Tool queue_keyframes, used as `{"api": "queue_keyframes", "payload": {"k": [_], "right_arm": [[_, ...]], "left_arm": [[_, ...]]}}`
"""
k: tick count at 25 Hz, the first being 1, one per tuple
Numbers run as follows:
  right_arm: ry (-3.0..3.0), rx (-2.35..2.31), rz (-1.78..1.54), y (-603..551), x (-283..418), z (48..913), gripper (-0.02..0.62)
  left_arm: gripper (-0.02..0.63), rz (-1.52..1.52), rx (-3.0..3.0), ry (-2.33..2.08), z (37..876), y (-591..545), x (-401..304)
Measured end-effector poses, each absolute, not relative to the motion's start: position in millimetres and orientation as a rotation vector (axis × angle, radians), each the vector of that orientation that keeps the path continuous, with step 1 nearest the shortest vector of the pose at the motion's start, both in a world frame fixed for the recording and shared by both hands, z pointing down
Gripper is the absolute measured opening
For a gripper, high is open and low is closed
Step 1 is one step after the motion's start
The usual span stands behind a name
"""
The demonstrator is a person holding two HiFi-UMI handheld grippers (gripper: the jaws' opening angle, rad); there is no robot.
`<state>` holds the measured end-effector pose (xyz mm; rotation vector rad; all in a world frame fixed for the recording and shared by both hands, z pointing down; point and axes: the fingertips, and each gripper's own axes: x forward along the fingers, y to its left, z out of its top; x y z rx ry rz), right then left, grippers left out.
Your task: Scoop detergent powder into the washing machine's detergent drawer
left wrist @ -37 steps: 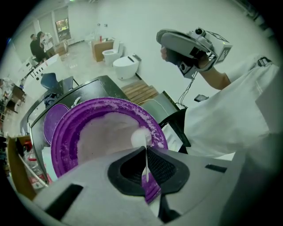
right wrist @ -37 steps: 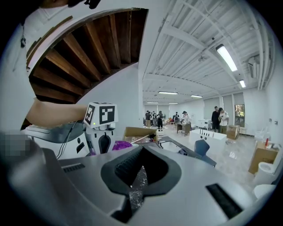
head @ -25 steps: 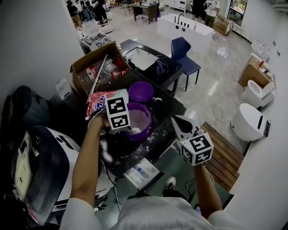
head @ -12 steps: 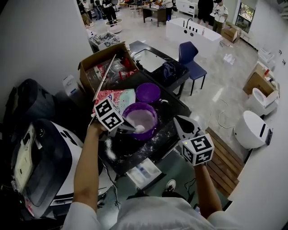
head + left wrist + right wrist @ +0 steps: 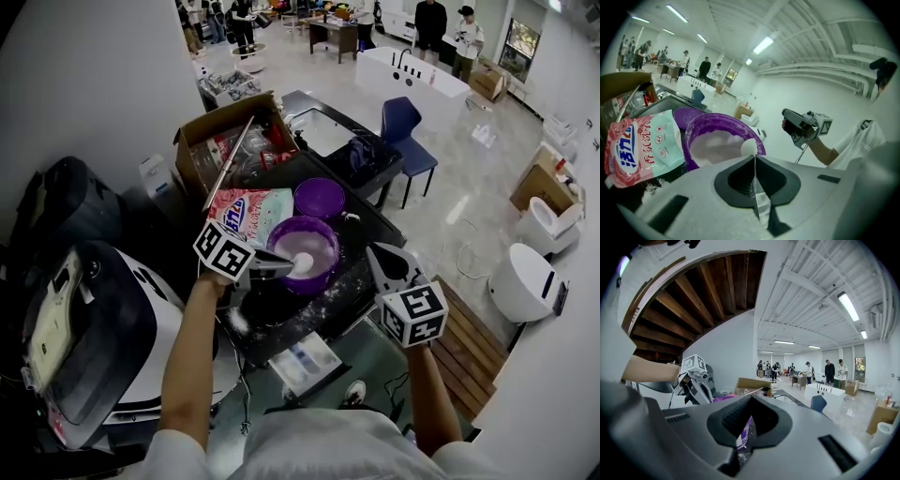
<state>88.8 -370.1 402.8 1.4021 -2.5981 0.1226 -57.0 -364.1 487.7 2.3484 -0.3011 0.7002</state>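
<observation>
A purple tub [image 5: 323, 239] of white powder [image 5: 712, 147] stands on the dark table [image 5: 314, 305], its purple lid [image 5: 319, 197] just behind it. My left gripper [image 5: 274, 268] is shut on a thin scoop handle. The white scoop bowl [image 5: 749, 146] hangs over the tub's near rim. A pink and white detergent bag [image 5: 253, 211] lies left of the tub. The right gripper [image 5: 382, 257] hovers to the tub's right, jaws together, holding nothing. The washing machine [image 5: 84, 328] sits at the lower left; its drawer is not visible.
An open cardboard box [image 5: 234, 131] with a long rod sticking out stands behind the bag. Spilled powder [image 5: 239, 321] dusts the table's near edge. A blue chair [image 5: 403, 127] and a white tub [image 5: 417, 70] are further back, with people at the room's far end.
My left gripper has drawn back to the left and tilted, bringing the scoop from the middle of the powder to the tub's near rim. The right gripper has hardly moved.
</observation>
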Motion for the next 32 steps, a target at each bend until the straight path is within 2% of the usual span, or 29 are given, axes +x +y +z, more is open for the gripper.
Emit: {"api": "queue_keyframes", "payload": {"k": [6,13,19,26,32], "right_arm": [[-2.6,1.401,0.106,-365,80,400,0.005],[-2.574,1.419,0.082,-353,77,396,0.005],[-2.539,1.46,0.08,-339,74,397,0.005],[-2.504,1.512,0.09,-321,62,399,0.005],[-2.463,1.513,0.097,-295,48,410,0.005]], "left_arm": [[0.013,0.447,2.342,-0.455,481,-371,-60],[0.012,-0.001,2.244,-0.568,464,-377,-71],[0.012,-0.452,2.104,-0.466,423,-363,-79],[0.012,-0.679,2.023,-0.572,398,-349,-119],[0.012,-0.707,1.979,-0.583,406,-324,-146]]}}
